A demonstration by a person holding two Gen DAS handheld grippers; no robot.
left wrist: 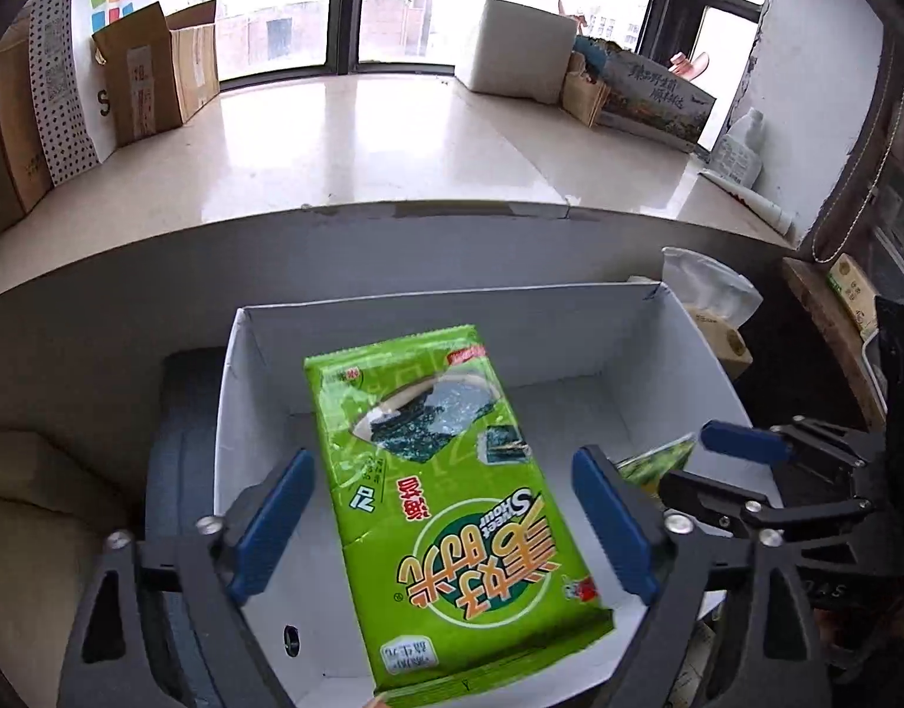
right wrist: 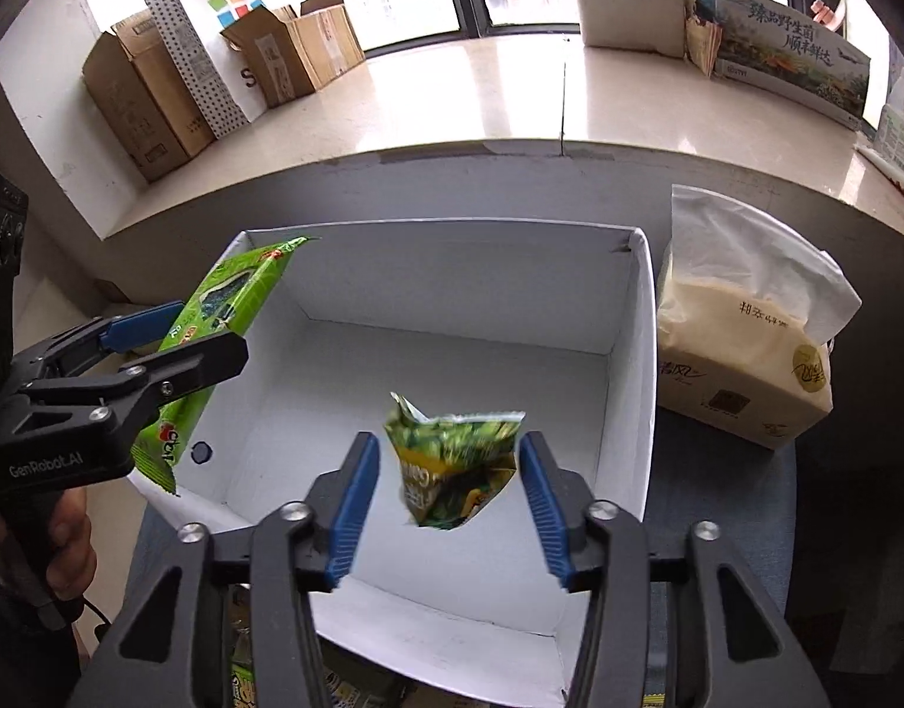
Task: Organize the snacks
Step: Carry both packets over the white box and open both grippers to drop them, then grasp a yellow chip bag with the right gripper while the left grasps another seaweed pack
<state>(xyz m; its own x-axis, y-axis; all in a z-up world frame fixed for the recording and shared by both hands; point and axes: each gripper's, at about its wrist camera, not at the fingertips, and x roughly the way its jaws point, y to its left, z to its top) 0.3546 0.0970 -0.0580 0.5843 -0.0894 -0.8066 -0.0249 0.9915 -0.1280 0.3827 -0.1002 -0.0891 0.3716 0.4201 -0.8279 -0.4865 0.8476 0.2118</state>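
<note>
The left tool (left wrist: 446,525) has its blue pads spread wide. A big green seaweed pack (left wrist: 452,507) sits between them, and there is a gap on each side, so nothing squeezes it. The right wrist view shows this left tool (right wrist: 174,336) from the side, with the seaweed pack (right wrist: 216,348) tilted over the left wall of the white box (right wrist: 452,271). A hand (right wrist: 62,537) holds the handle below it.

The right tool (right wrist: 446,507) is spread wide too. A small green snack bag (right wrist: 452,466) is between its pads and touches neither one. The bag looks blurry and seems to be in the air above the box floor.

The white box (left wrist: 629,354) stands on the grey bench (right wrist: 717,472). Just to the right of the box is a pack of tissues (right wrist: 741,354). Behind the bench is a pale shelf by the window, with brown cardboard boxes (right wrist: 157,88) on it.

The left wrist view shows the seaweed pack's front with its writing. It shows only a corner of the small snack bag (left wrist: 658,463), beside the right tool (left wrist: 711,460).
</note>
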